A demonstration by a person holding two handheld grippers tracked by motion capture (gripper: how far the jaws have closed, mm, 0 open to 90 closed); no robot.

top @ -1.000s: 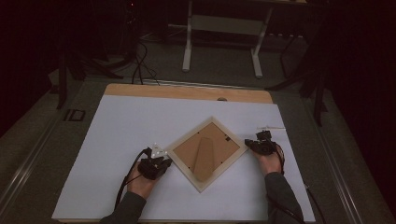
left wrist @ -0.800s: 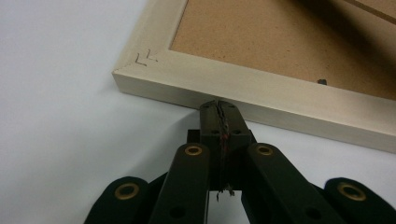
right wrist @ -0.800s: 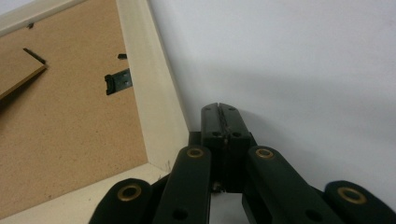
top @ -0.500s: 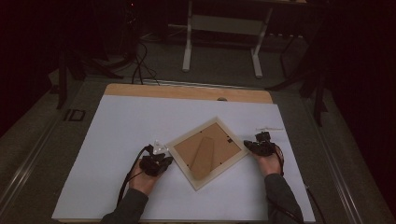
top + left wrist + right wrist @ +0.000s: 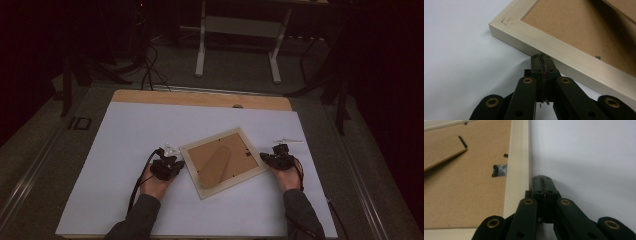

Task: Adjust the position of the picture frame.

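Observation:
A pale wooden picture frame lies face down on the white table sheet, its brown backing board and stand leg up. My left gripper is shut with nothing between its jaws; its tip rests against the frame's outer edge near a corner. My right gripper is also shut and empty, and its tip sits against the frame's opposite edge. A small metal clip holds the backing board.
A thin pale strip lies on the sheet beyond the right hand. The wooden table edge runs along the far side. Cables and white desk legs stand on the dark floor behind.
The frame has turned counter-clockwise, from a diamond pose to lying nearly square to the table. My left gripper moved a little along its edge; the right one stayed put.

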